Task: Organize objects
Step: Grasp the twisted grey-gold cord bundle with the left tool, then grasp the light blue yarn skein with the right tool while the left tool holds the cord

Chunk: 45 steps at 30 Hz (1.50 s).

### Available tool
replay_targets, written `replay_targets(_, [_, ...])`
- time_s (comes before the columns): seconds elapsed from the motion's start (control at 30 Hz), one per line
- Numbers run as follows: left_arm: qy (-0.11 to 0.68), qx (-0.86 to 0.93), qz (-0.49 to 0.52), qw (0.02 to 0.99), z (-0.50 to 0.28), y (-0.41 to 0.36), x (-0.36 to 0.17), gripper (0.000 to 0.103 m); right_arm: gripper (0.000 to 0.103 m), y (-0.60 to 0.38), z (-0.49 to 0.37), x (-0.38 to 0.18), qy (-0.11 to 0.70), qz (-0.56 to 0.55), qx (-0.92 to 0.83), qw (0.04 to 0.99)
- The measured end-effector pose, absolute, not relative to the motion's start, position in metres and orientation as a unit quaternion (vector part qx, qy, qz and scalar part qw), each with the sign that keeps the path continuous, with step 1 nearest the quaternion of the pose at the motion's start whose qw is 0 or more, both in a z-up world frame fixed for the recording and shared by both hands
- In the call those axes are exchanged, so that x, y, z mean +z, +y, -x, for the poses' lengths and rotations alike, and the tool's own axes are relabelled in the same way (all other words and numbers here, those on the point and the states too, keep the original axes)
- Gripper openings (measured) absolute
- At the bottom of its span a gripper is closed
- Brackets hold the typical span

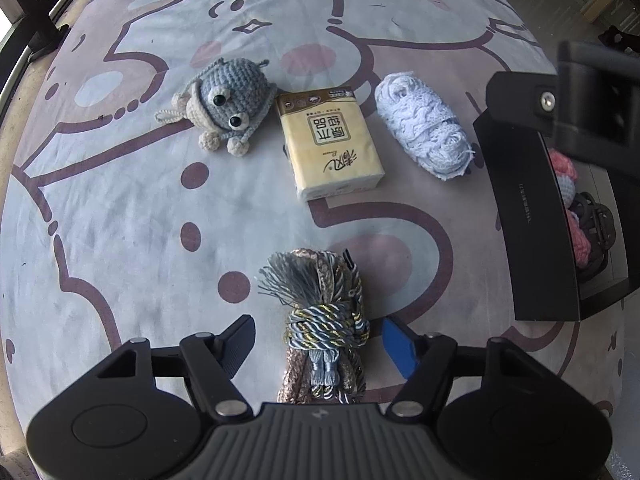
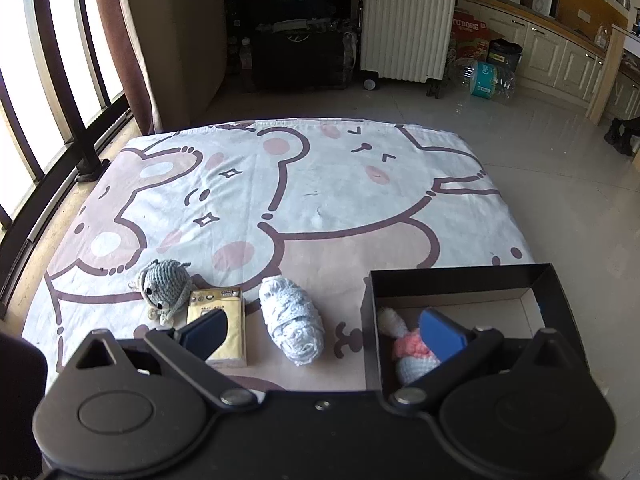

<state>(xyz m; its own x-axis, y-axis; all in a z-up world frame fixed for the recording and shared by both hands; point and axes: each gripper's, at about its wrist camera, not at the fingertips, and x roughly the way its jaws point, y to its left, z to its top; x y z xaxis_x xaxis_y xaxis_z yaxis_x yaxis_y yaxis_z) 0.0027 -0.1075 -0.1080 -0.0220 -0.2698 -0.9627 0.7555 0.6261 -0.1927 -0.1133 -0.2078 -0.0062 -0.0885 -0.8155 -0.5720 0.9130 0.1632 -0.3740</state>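
Observation:
My left gripper (image 1: 320, 344) is open, its jaws on either side of a grey and gold tasselled cord bundle (image 1: 324, 312) lying on the cartoon-print sheet (image 1: 120, 220). Beyond it lie a grey crochet toy (image 1: 224, 108), a yellow tissue pack (image 1: 328, 140) and a ball of pale blue yarn (image 1: 428, 124). A black box (image 1: 532, 216) stands at the right with a pink crochet toy (image 1: 576, 236) inside. My right gripper (image 2: 324, 336) is open and empty, above the mat near the box (image 2: 460, 280), which holds the pink toy (image 2: 408, 352). The tissue pack (image 2: 228, 312), yarn (image 2: 292, 320) and grey toy (image 2: 164, 284) also show there.
The sheet covers a low mattress (image 2: 320, 200) on a tiled floor (image 2: 560, 160). A window railing (image 2: 60, 100) runs along the left. A white suitcase (image 2: 404, 20), dark bags (image 2: 296, 56) and cabinets (image 2: 560, 56) stand at the far side.

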Motion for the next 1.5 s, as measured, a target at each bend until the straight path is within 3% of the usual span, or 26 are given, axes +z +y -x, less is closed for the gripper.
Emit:
replay_targets(0.4, [0.611, -0.391, -0.222, 0.652, -0.009, -0.116, -0.126, 0.062, 0.103, -0.222, 0.115, -0.009, 0.372, -0.054, -0.630, 0.680])
replay_targets(0.53, [0.607, -0.401, -0.230, 0.647, -0.010, -0.117, -0.124, 0.049, 0.103, -0.233, 0.117, -0.012, 0.383, -0.060, -0.598, 0.702])
replay_targets(0.77, [0.607, -0.418, -0.234, 0.634, -0.015, -0.115, -0.123, 0.049, 0.103, -0.249, 0.114, -0.017, 0.399, -0.061, -0.585, 0.703])
replay_targets(0.8, [0.606, -0.420, -0.236, 0.633, -0.016, -0.114, -0.122, 0.049, 0.101, -0.251, 0.113, -0.018, 0.400, -0.065, -0.583, 0.704])
replay_targets(0.87, [0.602, -0.423, -0.241, 0.632, -0.018, -0.112, -0.122, 0.049, 0.082, -0.256, 0.111, -0.021, 0.406, -0.067, -0.582, 0.702])
replay_targets(0.97, [0.594, -0.426, -0.249, 0.635, -0.023, -0.108, -0.120, 0.049, 0.067, -0.262, 0.111, -0.027, 0.398, -0.091, -0.585, 0.701])
replay_targets(1.4, [0.574, -0.431, -0.246, 0.651, -0.061, -0.084, -0.117, 0.049, 0.061, -0.276, 0.101, -0.063, 0.470, -0.088, -0.573, 0.666])
replay_targets(1.5, [0.578, -0.427, -0.242, 0.652, -0.060, -0.086, -0.127, 0.049, 0.048, -0.279, 0.102, -0.069, 0.482, -0.092, -0.577, 0.653])
